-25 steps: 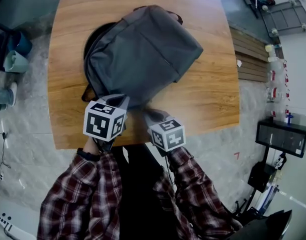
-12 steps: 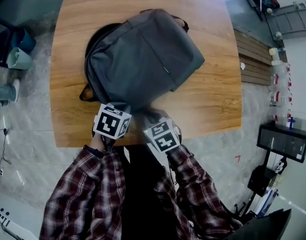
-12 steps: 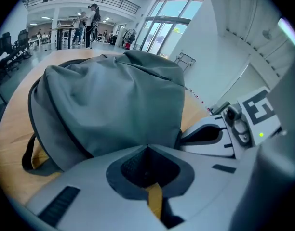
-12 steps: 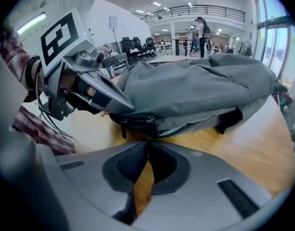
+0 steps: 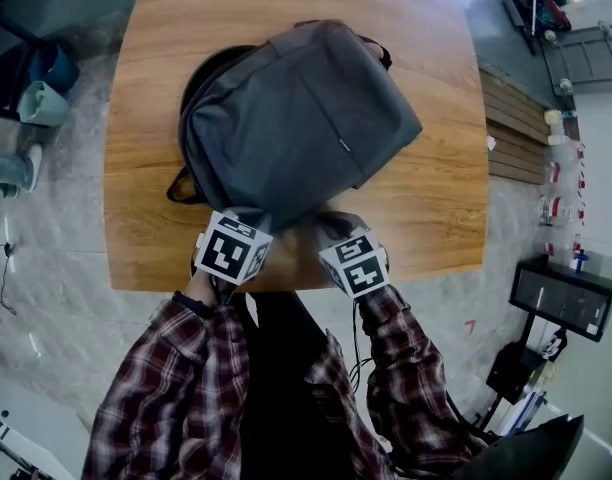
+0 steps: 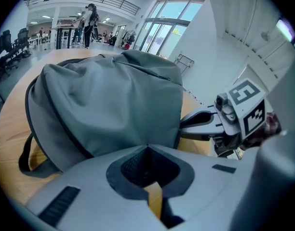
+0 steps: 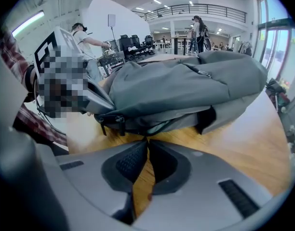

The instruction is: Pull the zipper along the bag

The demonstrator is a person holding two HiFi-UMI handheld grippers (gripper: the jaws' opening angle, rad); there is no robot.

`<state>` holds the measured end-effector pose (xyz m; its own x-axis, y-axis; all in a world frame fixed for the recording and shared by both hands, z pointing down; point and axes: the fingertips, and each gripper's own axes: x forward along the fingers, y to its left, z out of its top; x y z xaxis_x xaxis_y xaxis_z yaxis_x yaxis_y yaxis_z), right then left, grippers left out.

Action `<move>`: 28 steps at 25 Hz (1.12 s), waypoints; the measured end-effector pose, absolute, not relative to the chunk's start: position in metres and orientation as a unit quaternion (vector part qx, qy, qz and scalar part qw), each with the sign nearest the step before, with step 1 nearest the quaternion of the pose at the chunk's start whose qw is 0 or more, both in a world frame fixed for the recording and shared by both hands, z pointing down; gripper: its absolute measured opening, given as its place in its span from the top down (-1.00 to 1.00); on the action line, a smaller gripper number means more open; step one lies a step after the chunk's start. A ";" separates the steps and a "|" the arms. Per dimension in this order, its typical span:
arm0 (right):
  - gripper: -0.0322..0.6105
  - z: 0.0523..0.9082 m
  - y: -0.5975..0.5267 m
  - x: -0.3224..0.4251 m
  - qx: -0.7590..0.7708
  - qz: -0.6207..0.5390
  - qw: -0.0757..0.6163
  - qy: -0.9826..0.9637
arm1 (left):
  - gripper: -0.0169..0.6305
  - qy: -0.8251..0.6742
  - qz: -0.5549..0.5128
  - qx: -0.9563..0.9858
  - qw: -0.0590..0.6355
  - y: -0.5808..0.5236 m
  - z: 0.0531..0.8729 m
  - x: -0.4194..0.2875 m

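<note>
A grey backpack (image 5: 298,118) lies flat on the wooden table (image 5: 441,203), its near end toward me. My left gripper (image 5: 242,224) is at the bag's near left corner; in the left gripper view (image 6: 147,147) its jaws are shut with the backpack (image 6: 109,97) fabric drawn down into their tips. My right gripper (image 5: 342,230) is at the near right corner, jaws shut (image 7: 147,139), tips just below the backpack's (image 7: 186,88) lower edge, with nothing seen between them. Two black zipper pulls (image 7: 120,125) hang left of those tips.
The table's near edge (image 5: 286,286) runs right under both grippers. A black bag strap (image 5: 178,186) loops out at the left. Beside the table are a black box (image 5: 566,296) and racks (image 5: 586,58) on the right floor. People stand far off (image 7: 198,28).
My right gripper has shifted a little to the right along the bag's near edge. The left gripper has stayed at the bag's near left corner.
</note>
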<state>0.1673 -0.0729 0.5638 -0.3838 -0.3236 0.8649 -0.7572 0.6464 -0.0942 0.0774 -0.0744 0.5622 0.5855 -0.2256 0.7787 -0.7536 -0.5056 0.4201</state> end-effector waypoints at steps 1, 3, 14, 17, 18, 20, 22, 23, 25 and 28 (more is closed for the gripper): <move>0.83 0.564 -0.076 0.169 0.344 0.248 0.437 -0.793 | 0.93 -0.306 0.335 0.800 0.393 -0.075 0.562 0.077; 0.82 0.565 -0.079 0.173 0.347 0.253 0.434 -0.792 | 0.93 -0.305 0.332 0.800 0.397 -0.074 0.563 0.078; 0.83 0.560 -0.102 0.222 0.401 0.271 0.418 -0.769 | 0.93 -0.298 0.330 0.798 0.406 -0.072 0.563 0.078; 0.82 0.565 -0.102 0.224 0.403 0.282 0.409 -0.768 | 0.92 -0.300 0.328 0.799 0.406 -0.072 0.562 0.079; 0.82 0.567 -0.101 0.222 0.403 0.293 0.399 -0.770 | 0.92 -0.302 0.324 0.800 0.405 -0.072 0.561 0.079; 0.82 0.568 -0.097 0.220 0.402 0.315 0.379 -0.771 | 0.92 -0.307 0.310 0.803 0.407 -0.074 0.556 0.079; 0.82 0.563 -0.091 0.223 0.407 0.335 0.360 -0.770 | 0.92 -0.305 0.285 0.804 0.424 -0.074 0.548 0.078; 0.81 0.559 -0.087 0.225 0.411 0.347 0.346 -0.769 | 0.92 -0.300 0.273 0.804 0.434 -0.073 0.543 0.077; 0.75 0.548 -0.080 0.232 0.422 0.364 0.320 -0.766 | 0.92 -0.290 0.256 0.808 0.444 -0.071 0.529 0.072; 0.75 0.517 -0.078 0.238 0.453 0.349 0.280 -0.771 | 0.92 -0.322 0.230 0.821 0.412 -0.081 0.496 0.053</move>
